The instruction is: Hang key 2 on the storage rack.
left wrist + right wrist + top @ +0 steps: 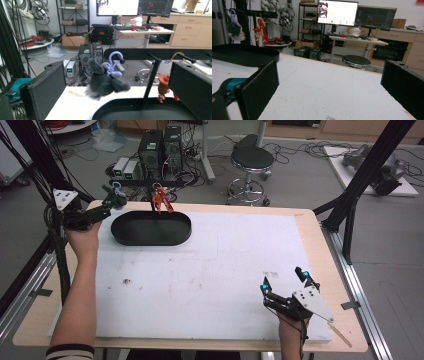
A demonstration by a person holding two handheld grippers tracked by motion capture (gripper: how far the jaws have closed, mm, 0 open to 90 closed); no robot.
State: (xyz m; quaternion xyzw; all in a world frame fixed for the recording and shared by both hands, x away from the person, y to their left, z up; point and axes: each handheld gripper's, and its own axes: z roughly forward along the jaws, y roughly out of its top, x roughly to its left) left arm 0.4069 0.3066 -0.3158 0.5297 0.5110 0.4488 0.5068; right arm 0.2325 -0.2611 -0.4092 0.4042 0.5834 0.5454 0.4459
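Hanging from the rack, the grey plush toy [103, 83] faces open jaws (both grippers).

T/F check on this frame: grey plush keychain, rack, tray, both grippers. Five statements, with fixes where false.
1. The grey plush keychain hangs by its purple loop from a peg of the rack. True.
2. The left gripper is clamped on the plush. False: its jaws stand open, apart from the plush, which hangs free.
3. The black oval tray sits under the rack. True.
4. The right gripper holds the red figure keychain. False: it is open with nothing between its jaws at the table's near right; the figure hangs on the rack.
5. The tray stands on a stool. False: it is on the white table mat.
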